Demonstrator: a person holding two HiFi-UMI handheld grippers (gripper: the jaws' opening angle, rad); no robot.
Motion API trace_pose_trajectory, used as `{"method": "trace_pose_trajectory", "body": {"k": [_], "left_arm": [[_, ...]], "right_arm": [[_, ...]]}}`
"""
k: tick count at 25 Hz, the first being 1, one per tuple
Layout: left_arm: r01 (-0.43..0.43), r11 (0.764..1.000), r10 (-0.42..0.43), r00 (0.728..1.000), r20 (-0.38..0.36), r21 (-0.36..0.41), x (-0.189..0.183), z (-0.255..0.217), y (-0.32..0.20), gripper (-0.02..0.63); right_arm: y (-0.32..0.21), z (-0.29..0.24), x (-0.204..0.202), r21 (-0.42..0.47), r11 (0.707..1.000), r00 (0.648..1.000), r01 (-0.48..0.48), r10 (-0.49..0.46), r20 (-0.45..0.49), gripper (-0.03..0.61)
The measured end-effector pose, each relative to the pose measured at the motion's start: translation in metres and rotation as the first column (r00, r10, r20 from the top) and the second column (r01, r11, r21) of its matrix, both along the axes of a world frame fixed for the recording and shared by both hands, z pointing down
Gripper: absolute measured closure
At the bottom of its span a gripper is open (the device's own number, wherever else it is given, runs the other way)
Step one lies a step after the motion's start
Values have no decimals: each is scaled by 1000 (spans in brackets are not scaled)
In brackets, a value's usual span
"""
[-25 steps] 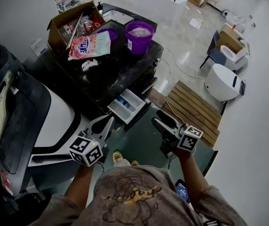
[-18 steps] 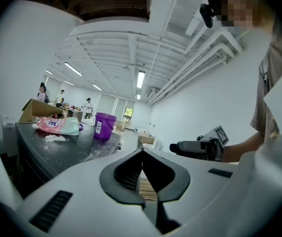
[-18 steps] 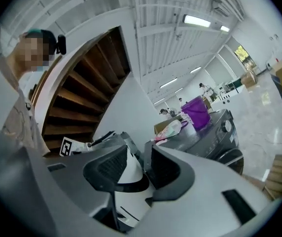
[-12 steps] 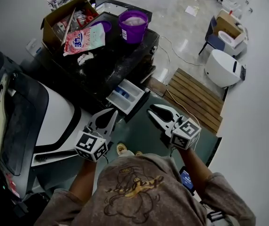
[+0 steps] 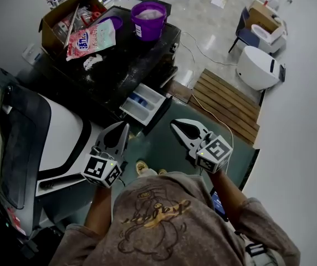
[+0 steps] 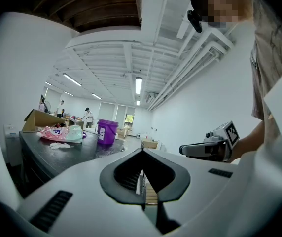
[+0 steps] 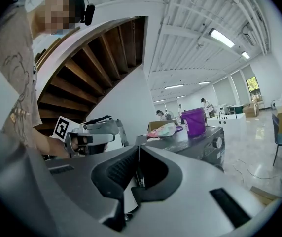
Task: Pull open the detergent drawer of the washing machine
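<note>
Grippers point roughly level, tips near the pulled-out detergent drawer: left gripper pressed together, right gripper just closed up (nothing between either's jaws).

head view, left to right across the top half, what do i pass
box → pink bag → purple bucket → wooden pallet

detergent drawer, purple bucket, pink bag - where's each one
detergent drawer [image 5: 150, 108]: head view, white front compartment
purple bucket [image 5: 149, 29]: head view, side wall
pink bag [image 5: 91, 37]: head view, middle of printed face
</note>
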State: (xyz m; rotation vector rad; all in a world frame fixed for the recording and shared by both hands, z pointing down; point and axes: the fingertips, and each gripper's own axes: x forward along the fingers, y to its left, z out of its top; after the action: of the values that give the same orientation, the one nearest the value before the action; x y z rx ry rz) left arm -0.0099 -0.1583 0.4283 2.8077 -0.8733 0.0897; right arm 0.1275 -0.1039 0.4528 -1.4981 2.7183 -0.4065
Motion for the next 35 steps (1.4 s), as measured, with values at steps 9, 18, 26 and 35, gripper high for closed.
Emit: {"method": "trace_pose_trajectory", "body": {"k": [9,18,26,35], "left_arm": [[-10,1000,11,1000,13,-4,-4,9,7,591],[-21,999,22,1000,18,-32,-10,14,13,591],[-12,999,12,1000,15,-48,-16,10,11,591],[-23,997,24,1000,15,-68,-17,8,15,591]], "right_arm": [[8,7,-2,-19,1000,1000,-8,8,-9,574],[1,3,-9,-20,1000,1000,4,-4,-13,574],[-3,-3,-19,-3,1000,999,21,-21,-27,574],[-8,-4,-23,-8,999,998,40,-40,-41,574]]}}
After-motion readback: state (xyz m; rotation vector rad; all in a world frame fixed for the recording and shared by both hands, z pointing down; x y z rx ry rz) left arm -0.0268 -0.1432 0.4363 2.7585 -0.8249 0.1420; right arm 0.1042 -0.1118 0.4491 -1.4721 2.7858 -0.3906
